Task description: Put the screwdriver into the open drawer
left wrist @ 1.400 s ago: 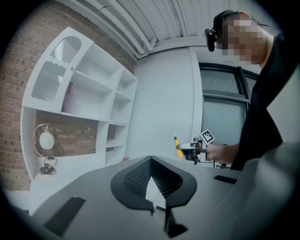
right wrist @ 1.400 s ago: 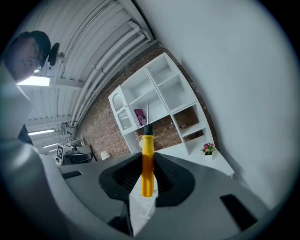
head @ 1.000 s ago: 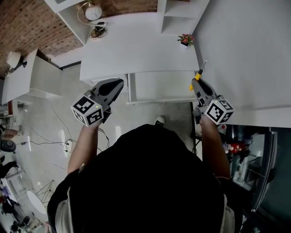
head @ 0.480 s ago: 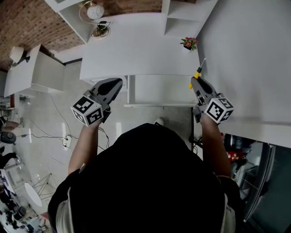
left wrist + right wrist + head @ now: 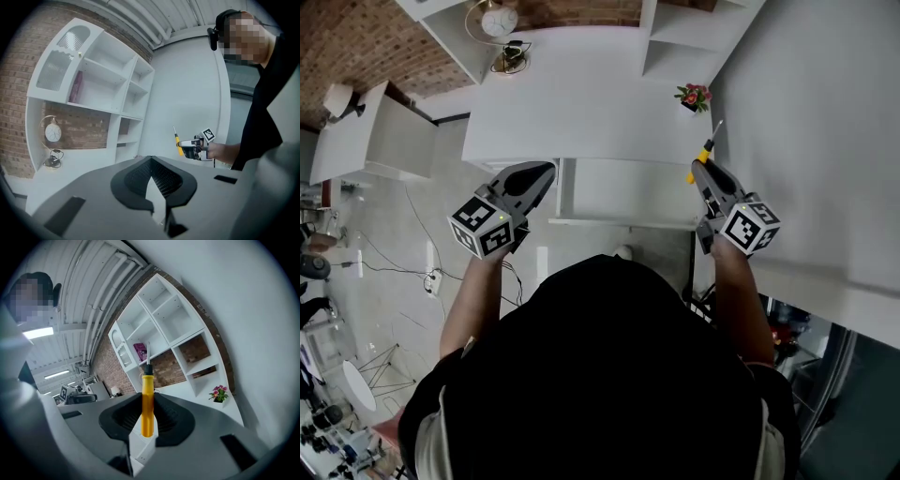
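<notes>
White desk (image 5: 581, 94) against the brick wall, clock (image 5: 500, 21) at its far left. Left gripper (image 5: 546, 172) hangs near the drawer's left end; I read its jaws as clenched on nothing. Drawer (image 5: 623, 190) is pulled open at the desk's near edge and looks bare. Right gripper (image 5: 700, 170) is clamped on the screwdriver (image 5: 709, 148) by its yellow handle, shaft pointing far, just at the drawer's right end. Flower pot (image 5: 694, 97) sits beyond. My read: pickup done. Left to do: shift left over the drawer, lower, release.
</notes>
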